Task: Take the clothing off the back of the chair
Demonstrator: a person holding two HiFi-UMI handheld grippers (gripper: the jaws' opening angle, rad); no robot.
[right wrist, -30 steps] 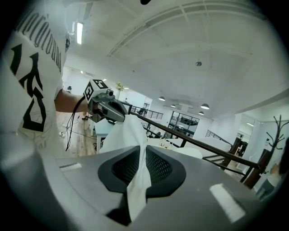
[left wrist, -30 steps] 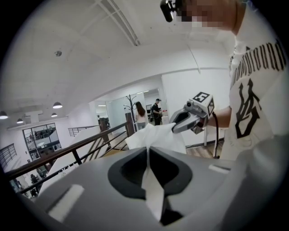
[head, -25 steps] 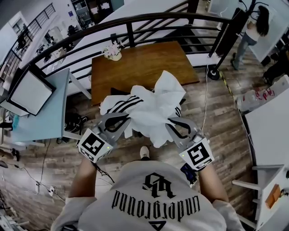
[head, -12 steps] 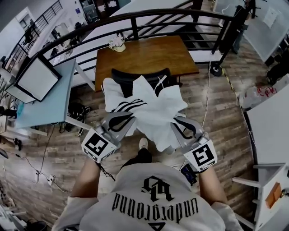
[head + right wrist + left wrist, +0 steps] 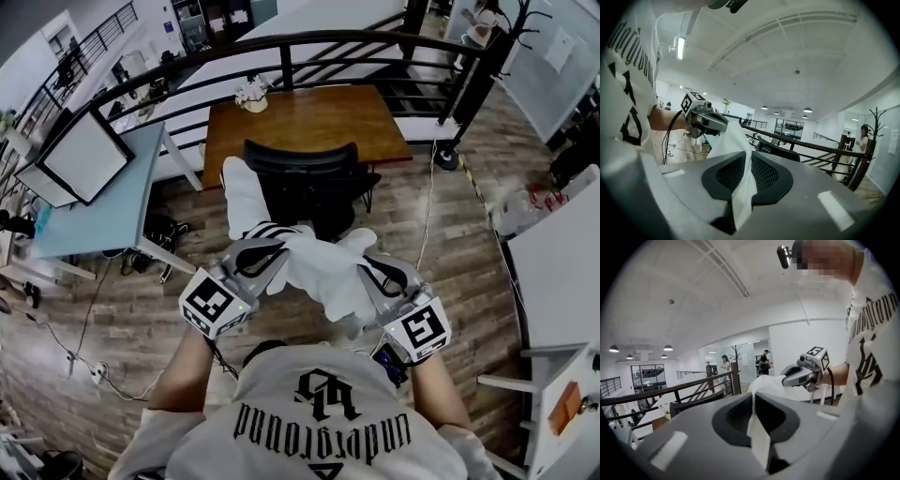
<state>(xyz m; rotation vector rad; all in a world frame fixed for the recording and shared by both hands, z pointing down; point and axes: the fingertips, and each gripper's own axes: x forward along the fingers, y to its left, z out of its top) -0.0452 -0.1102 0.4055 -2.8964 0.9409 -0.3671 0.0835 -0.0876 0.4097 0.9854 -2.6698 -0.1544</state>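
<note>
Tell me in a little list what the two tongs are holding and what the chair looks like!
left tongs: shut on the white striped garment
right tongs: shut on the same garment
garment: stretched between both tongs, in front of the person
office chair: black, back bare
wooden table: behind the chair, flower bunch on it

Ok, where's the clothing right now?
Head view, centre: the clothing is pinched between the left gripper and right gripper, just on the near side of the chair, whose back is bare.
</note>
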